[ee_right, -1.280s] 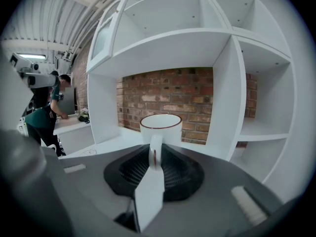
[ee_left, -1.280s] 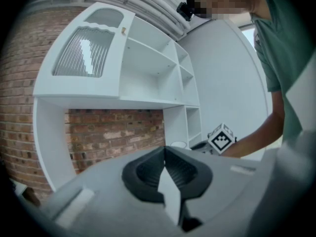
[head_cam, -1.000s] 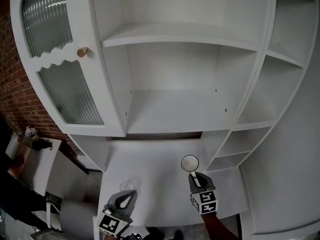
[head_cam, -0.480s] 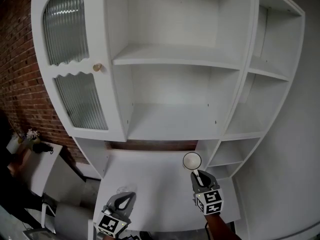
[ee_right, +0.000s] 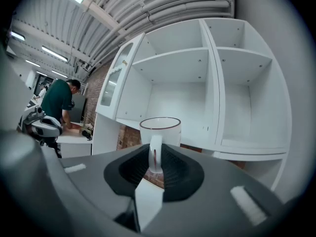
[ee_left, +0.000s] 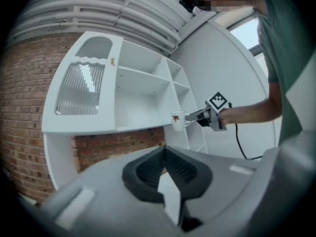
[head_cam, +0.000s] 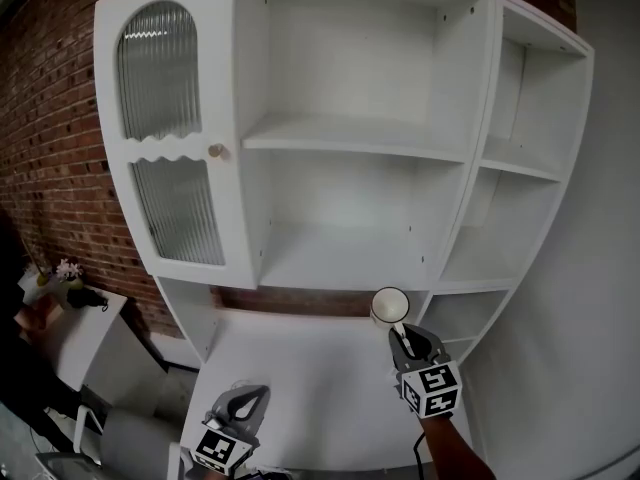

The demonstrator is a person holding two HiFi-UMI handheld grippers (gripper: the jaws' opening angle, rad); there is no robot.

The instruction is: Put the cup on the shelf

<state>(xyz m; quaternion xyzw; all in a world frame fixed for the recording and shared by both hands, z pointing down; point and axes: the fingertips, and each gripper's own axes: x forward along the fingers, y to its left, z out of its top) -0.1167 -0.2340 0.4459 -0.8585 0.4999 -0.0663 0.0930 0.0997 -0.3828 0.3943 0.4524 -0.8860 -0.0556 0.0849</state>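
My right gripper (head_cam: pixel 402 336) is shut on the handle of a white cup (head_cam: pixel 389 306) with a dark rim. It holds the cup upright in the air above the white counter (head_cam: pixel 300 368), just below and in front of the lower open shelf (head_cam: pixel 340 258). In the right gripper view the cup (ee_right: pixel 160 128) stands straight ahead of the jaws, with the handle between the pads. The left gripper view shows the cup (ee_left: pixel 177 120) and the right gripper (ee_left: pixel 197 117) from the side. My left gripper (head_cam: pixel 250 400) hangs low at the counter's front edge, shut and holding nothing.
The white cabinet has an upper shelf (head_cam: pixel 350 133), narrow side shelves (head_cam: pixel 510 168) on the right and a ribbed-glass door (head_cam: pixel 170 148) on the left. A brick wall (head_cam: pixel 60 118) runs behind. A small table with flowers (head_cam: pixel 60 283) stands at the far left. A person in green (ee_right: pixel 59 100) stands far off.
The right gripper has lifted the cup up from near the counter toward the lower shelf's front edge. The head view has tilted upward, and the left gripper has stayed low.
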